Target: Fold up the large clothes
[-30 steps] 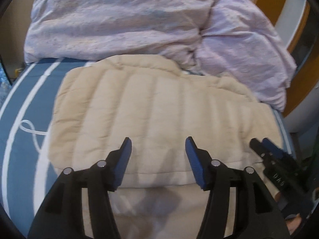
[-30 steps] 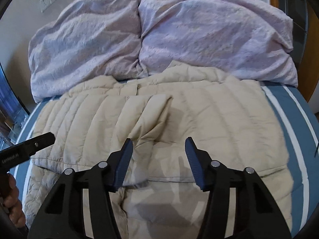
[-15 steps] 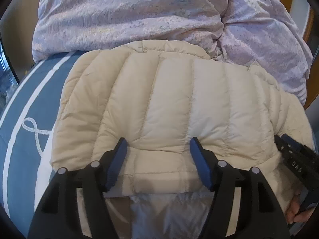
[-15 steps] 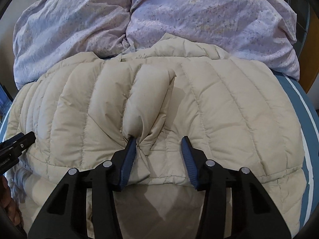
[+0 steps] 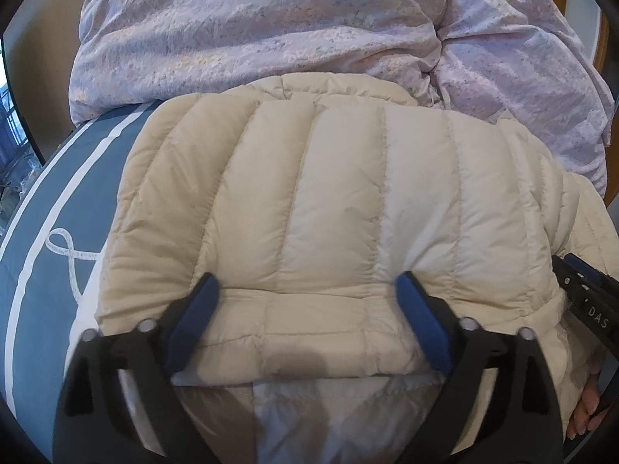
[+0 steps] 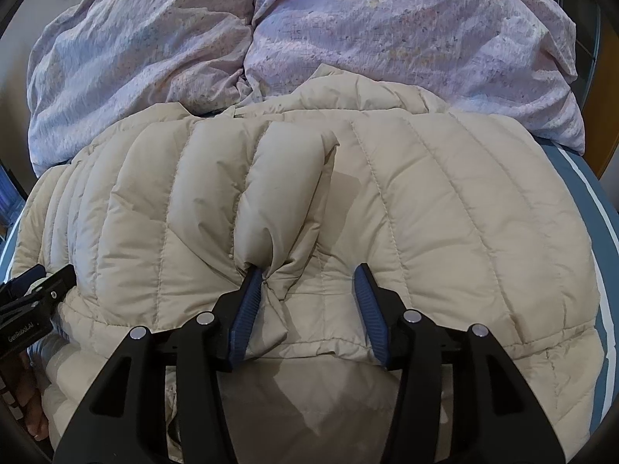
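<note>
Two grippers meet one cream puffer jacket (image 5: 329, 201), which lies folded on the blue bed cover (image 5: 58, 208) just in front of the lilac duvet (image 5: 271, 27). Your left gripper (image 5: 305, 290) stands with its jaws wide, the blue pads (image 5: 197, 309) straddling the jacket's hem band and pressing into the padding on either side; nothing is pinched between them. Your right gripper (image 6: 307, 282) is also spread wide, its left pad (image 6: 247, 301) touching a gathered pucker of the jacket beside a puffed-up fold, its other pad resting on flat quilting. In the left wrist view the paler lining (image 5: 309, 417) shows below the hem. No container appears in either view. White stripes (image 5: 35, 239) cross the bed cover at the left.
</note>
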`<state>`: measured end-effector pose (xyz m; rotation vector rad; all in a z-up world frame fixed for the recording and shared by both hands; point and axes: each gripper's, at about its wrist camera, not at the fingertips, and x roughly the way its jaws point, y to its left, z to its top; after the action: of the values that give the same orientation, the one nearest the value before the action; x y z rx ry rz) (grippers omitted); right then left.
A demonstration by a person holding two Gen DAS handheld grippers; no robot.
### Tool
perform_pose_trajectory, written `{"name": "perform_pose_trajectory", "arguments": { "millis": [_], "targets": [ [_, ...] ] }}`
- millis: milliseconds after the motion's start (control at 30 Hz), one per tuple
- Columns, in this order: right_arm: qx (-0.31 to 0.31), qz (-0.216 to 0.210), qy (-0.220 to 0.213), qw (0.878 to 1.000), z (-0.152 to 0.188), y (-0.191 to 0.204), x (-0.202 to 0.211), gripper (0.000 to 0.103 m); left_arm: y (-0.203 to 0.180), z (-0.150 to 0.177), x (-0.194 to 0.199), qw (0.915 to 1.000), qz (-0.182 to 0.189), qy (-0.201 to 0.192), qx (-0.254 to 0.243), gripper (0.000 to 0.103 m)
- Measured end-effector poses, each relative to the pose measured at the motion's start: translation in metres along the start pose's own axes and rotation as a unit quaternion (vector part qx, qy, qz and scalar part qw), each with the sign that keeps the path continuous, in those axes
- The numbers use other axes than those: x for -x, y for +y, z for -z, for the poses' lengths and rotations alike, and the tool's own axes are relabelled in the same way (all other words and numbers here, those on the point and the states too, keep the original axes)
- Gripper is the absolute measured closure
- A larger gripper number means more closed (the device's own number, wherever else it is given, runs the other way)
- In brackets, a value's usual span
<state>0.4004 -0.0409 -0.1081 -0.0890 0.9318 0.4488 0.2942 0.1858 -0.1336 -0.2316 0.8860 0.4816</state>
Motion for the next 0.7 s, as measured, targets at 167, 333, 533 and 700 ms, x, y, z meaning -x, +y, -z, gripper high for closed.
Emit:
{"name": "perform_pose_trajectory", "arguments": {
  "millis": [167,333,533,700],
  "targets": [
    [0.003,0.001,-0.002,1.000,0.0001,0.0018,-0.0015,0.037,-0.0015,0.0004,-0.0028,0.9999,-0.008,0.005,-0.006,0.002],
    [0.008,-0.004,0.005,1.000,-0.0032,0.0028,-0.0041,0.005,-0.0051,0.0013,-0.0046,0.9996,-0.022,0.008,-0.016,0.002],
    [0.008,0.009,0.009,1.000,-0.0054,0.0016,-0.0049,0.001,-0.0065,0.0012,-0.0048,0.9994,-0.027,0.009,-0.019,0.002],
    [0.008,0.008,0.008,1.000,-0.0049,0.0009,-0.0064,0.001,-0.0065,0.0010,-0.0049,0.9994,-0.027,0.008,-0.019,0.002]
  ]
}}
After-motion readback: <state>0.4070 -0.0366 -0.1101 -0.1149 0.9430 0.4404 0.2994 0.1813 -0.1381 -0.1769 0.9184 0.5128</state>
